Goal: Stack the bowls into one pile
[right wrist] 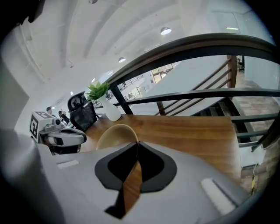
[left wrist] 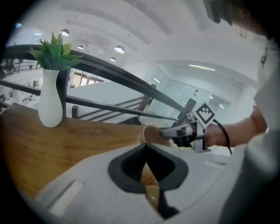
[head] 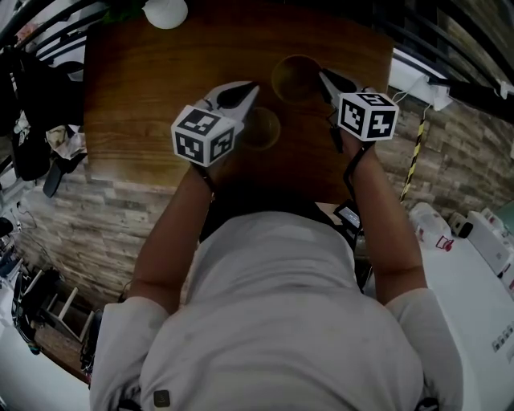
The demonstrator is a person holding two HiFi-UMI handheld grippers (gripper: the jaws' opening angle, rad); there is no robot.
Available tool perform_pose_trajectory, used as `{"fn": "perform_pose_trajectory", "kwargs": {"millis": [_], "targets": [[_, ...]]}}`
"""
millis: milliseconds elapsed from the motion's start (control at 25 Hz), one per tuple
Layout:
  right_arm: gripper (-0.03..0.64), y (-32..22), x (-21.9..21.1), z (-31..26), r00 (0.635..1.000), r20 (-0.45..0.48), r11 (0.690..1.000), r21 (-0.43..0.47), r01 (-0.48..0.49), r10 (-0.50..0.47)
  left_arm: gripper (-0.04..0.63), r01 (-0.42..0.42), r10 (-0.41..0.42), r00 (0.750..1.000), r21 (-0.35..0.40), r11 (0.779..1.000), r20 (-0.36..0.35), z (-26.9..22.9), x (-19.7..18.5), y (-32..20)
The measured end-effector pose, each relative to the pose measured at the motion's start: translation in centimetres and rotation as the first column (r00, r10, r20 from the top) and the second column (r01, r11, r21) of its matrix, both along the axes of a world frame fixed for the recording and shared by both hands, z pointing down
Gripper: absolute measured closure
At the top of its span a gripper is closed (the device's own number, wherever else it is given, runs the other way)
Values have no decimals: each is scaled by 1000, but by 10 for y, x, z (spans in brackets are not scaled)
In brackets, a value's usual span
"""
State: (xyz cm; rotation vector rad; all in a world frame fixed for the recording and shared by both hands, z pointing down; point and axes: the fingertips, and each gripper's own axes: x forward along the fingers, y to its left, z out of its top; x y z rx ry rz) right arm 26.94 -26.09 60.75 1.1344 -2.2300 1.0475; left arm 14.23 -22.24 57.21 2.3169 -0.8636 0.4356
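Note:
Two tan bowls are over the wooden table [head: 144, 96]. My right gripper [head: 323, 76] is shut on the rim of the farther bowl [head: 295, 79], and that rim arcs up to the jaw tips [right wrist: 136, 143] in the right gripper view, bowl [right wrist: 114, 132]. The left gripper view shows the same bowl [left wrist: 151, 133] pinched by the right gripper [left wrist: 162, 130]. The second bowl [head: 261, 128] lies lower, just right of my left gripper [head: 250, 87]. The left jaws [left wrist: 145, 145] stand shut with only a thin slit. A smooth tan patch shows through it, and I cannot tell that anything is gripped.
A white vase with a green plant [left wrist: 49, 105] stands at the table's far left corner [head: 166, 11]. A dark railing [right wrist: 197, 94] runs behind the table. White equipment [head: 458, 241] sits at the right, and a brick wall face lies below the table's near edge.

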Motion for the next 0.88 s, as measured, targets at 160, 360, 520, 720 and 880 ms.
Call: {"fn": "perform_pose_trajectory", "kwargs": {"millis": [160, 360, 520, 720, 880], "targets": [[597, 25, 15, -8, 1000, 1, 1000, 6, -10, 10, 592, 5, -5, 1000, 12, 1000, -2, -8, 8, 18], [597, 52, 33, -20, 1000, 0, 1000, 17, -11, 11, 592, 14, -14, 1000, 34, 999, -4, -22, 20, 40], [597, 66, 42, -30, 1000, -1, 999, 37, -9, 9, 592, 22, -22, 1000, 53, 998, -2, -30, 26, 55], [598, 80, 52, -43, 1000, 16, 999, 53, -10, 9, 592, 33, -32, 999, 70, 997, -4, -41, 34, 69], [598, 91, 55, -64, 1000, 25, 997, 81, -8, 6, 592, 34, -34, 999, 94, 995, -1, -58, 38, 80]]}}
